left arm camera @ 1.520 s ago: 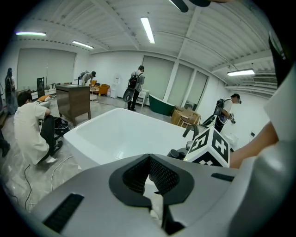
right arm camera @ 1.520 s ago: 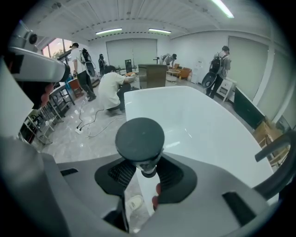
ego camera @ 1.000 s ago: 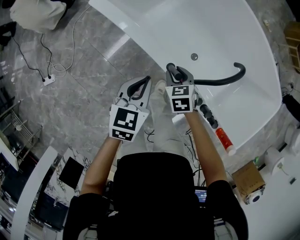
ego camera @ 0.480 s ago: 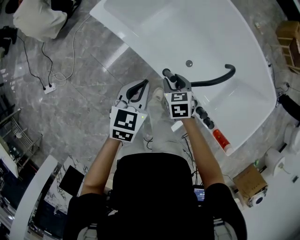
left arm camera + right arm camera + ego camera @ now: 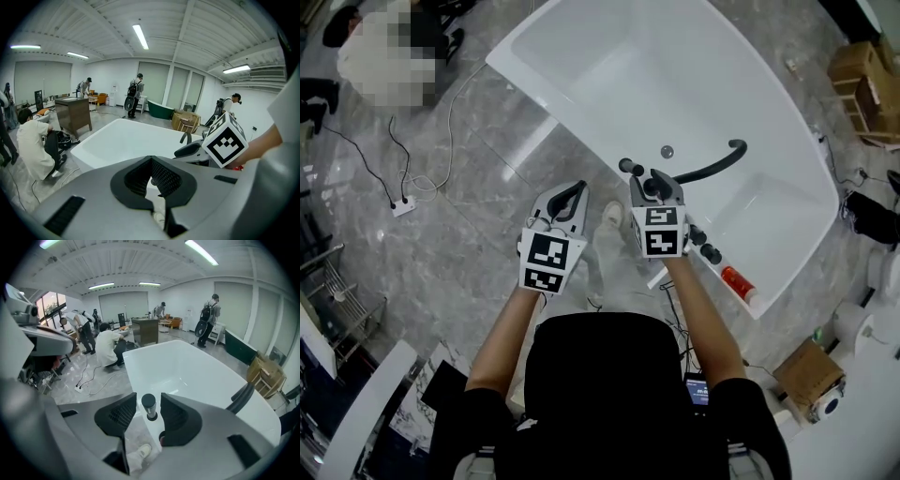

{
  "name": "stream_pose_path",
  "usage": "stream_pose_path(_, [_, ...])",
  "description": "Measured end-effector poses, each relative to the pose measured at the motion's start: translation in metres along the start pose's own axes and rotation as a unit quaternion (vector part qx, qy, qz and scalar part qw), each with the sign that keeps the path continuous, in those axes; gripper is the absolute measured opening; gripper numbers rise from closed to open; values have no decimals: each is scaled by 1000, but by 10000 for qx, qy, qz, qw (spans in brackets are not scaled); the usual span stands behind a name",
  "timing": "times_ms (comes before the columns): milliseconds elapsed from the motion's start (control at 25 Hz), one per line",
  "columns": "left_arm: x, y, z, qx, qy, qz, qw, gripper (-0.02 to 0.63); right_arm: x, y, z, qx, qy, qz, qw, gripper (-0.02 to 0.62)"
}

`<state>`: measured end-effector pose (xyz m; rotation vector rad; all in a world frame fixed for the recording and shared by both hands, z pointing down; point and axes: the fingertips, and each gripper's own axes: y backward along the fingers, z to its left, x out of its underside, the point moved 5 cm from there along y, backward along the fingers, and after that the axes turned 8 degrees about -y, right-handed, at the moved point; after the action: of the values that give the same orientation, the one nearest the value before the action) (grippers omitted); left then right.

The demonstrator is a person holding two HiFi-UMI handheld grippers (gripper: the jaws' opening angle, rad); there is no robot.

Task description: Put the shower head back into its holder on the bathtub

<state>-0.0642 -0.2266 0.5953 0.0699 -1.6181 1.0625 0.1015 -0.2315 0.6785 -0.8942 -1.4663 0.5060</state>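
Black and upright, the shower head [image 5: 149, 405] stands on the bathtub [image 5: 609, 84] rim just beside the foot of the curved spout [image 5: 717, 161]. By my reading it is already seated in its holder. Right gripper [image 5: 656, 178]: jaws wide apart, one either side of the head along the sight line, pads clear of it, nothing held. Left gripper [image 5: 577, 187]: jaws together and empty, over the floor on the far side of the head from the spout, off the rim. The step in hand, as I judge it, is the release and withdrawal. Recommended practice: keep the right jaws fully spread and draw straight back along the head's axis, away from the spout, so that no pad clips the top and tilts it. Confirm the head sits plumb before leaving. Knobs [image 5: 705, 246] and a red bottle [image 5: 737, 280] line the rim on the spout's other side, so avoid sweeping across them.
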Motion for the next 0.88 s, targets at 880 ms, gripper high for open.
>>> stream_pose_path(880, [-36,138,-20,-108,45,-745,9971,12,-57,180,67,56,-605,-1433,9878,34])
